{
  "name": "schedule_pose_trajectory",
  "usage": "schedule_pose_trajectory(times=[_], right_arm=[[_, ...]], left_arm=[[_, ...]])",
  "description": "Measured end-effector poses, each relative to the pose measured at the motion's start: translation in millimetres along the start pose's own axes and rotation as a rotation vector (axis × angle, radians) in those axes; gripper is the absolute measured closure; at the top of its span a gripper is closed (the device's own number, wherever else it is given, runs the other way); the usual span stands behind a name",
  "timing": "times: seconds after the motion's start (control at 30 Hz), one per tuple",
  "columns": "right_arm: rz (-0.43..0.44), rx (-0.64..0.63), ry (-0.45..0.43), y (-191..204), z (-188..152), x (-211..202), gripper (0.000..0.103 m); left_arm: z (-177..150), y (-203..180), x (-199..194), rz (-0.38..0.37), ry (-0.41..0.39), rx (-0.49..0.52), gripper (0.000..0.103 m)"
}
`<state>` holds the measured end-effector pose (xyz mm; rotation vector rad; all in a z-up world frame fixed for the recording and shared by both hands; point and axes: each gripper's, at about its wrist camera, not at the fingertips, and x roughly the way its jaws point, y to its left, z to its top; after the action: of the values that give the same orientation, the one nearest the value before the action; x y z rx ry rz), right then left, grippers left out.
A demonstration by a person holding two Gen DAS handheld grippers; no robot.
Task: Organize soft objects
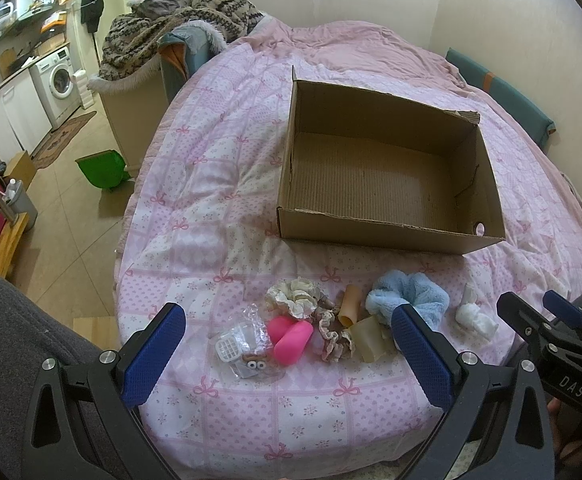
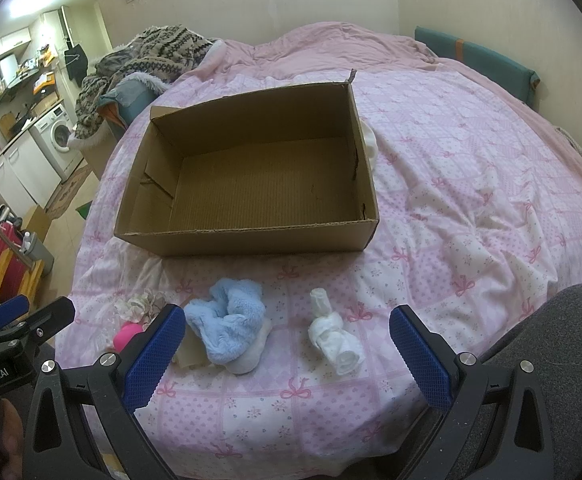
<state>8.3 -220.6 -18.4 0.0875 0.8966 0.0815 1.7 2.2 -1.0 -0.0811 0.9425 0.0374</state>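
Observation:
An empty cardboard box [image 1: 391,236] [image 2: 251,242] sits open on the pink bedspread. A row of small soft items lies in front of it: a fluffy blue scrunchie [image 1: 411,300] [image 2: 227,320], a rolled white cloth [image 1: 475,318] [image 2: 337,338], a cream scrunchie [image 1: 293,298], a patterned scrunchie [image 1: 335,336], two pink pieces [image 1: 291,334], a beige block [image 1: 367,338], a tan tube [image 1: 349,304] and a clear plastic packet [image 1: 243,344]. My left gripper [image 1: 289,354] hangs open just short of the row. My right gripper [image 2: 287,352] is open too, framing the white cloth.
The bed's near edge [image 1: 251,440] lies under both grippers. A pile of knitted clothes [image 1: 179,24] sits at the far left of the bed. Left of the bed are a tiled floor, a green dustpan [image 1: 101,168] and a washing machine [image 1: 57,80]. A teal cushion [image 2: 479,56] lines the wall.

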Motion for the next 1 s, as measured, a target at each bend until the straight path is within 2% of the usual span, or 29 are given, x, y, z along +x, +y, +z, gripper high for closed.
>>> schedule_pose_trajectory(times=[0.43, 0.53, 0.7, 0.77, 0.83, 0.9, 1.0], right_arm=[[0.001, 0.004, 0.003, 0, 1, 0, 0.0], [0.025, 0.033, 0.035, -6, 3, 2, 0.0], [0.079, 0.16, 0.128, -32, 19, 17, 0.0], [0.116, 0.243, 0.192, -50, 24, 30, 0.0], [0.105, 0.341, 0.259, -69, 28, 44, 0.0], [0.113, 0.361, 0.311, -74, 29, 57, 0.0], [0.113, 0.327, 0.375, -68, 28, 74, 0.0]], left_arm=[[-2, 1, 1, 0.001, 0.002, -0.001, 0.0], [-5, 3, 5, 0.004, 0.009, -0.008, 0.0], [-5, 6, 6, 0.009, 0.02, -0.023, 0.0], [-4, 7, 7, 0.016, 0.022, -0.028, 0.0], [-3, 8, 7, 0.016, 0.029, -0.036, 0.0], [-2, 10, 7, 0.019, 0.031, -0.048, 0.0], [-1, 13, 8, 0.03, 0.039, -0.061, 0.0]])
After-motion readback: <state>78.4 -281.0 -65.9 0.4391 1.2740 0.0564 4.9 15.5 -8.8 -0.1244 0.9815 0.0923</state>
